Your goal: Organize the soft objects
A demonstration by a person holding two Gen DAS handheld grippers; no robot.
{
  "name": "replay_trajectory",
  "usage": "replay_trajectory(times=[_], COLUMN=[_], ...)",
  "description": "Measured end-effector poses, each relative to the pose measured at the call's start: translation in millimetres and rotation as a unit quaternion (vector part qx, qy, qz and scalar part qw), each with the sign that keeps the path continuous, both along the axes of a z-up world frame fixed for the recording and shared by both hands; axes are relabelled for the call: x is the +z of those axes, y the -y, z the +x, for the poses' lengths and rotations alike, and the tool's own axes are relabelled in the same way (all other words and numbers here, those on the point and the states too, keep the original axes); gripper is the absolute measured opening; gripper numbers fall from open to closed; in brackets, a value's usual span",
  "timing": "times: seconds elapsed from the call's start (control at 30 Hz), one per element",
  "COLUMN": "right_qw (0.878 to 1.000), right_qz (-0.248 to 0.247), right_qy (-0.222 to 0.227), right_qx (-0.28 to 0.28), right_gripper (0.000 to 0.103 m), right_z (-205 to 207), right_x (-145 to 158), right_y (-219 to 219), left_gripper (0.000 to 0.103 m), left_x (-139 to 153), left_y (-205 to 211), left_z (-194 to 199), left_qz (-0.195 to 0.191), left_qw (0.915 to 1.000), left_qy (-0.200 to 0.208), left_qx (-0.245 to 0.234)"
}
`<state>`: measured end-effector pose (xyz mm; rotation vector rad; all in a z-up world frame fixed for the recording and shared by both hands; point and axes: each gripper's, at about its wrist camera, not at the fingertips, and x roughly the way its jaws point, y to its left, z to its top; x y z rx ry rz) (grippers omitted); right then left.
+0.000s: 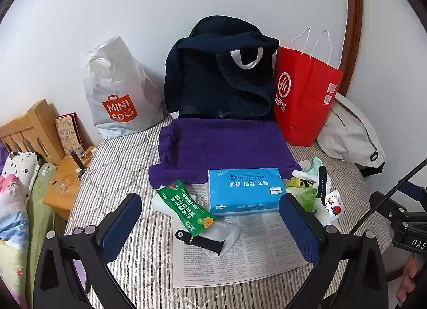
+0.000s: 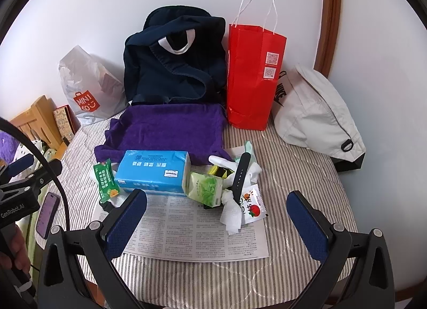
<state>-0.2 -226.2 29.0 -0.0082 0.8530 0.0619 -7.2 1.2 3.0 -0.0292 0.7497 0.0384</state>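
Both of your tools hover low over the striped bed [image 1: 128, 164], fingers spread wide and gripping nothing: the left hand-held gripper [image 1: 210, 218] frames the newspaper [image 1: 240, 250] in its own view, and the right hand-held gripper [image 2: 217, 218] does the same from a little further right.

From the left wrist view, the blue tissue pack [image 1: 244, 188] lies at 12 o'clock just beyond your fingertips, its far edge overlapping the purple towel [image 1: 224, 146], which is spread flat further out at 12. At 11 o'clock a green sachet [image 1: 186, 207] lies across white wrapping, with a black watch strap [image 1: 202, 242] just below it on the paper's corner.

From the right wrist view, a green tissue packet [image 2: 205, 188] touches the blue pack's right end at 12 o'clock. Just right of it sit crumpled white tissue [image 2: 232, 215], a second black strap [image 2: 241, 175] and a tomato sachet [image 2: 253, 207].

Against the wall at 12 stands a navy backpack [image 1: 218, 79], with a red paper bag [image 1: 304, 98] at 1 o'clock, a white plastic bag [image 1: 120, 90] at 10 and a pale grey bag [image 2: 315, 114] at 2.
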Motion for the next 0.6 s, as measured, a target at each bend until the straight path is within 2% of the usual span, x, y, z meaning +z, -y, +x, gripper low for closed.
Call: replay_trajectory(times=[0.6], right_qw=[1.000], right_qz=[0.003], right_qy=[-0.004], right_qx=[-0.001], right_gripper=[0.103], right_z=[1.1], right_x=[-5.8], right_y=[0.7], left_gripper=[0.103], left_x=[-1.7], left_y=[-1.4], left_z=[2.2], left_qz=[-0.004], left_qw=[1.0000], left_qy=[-0.004], left_qx=[-0.004])
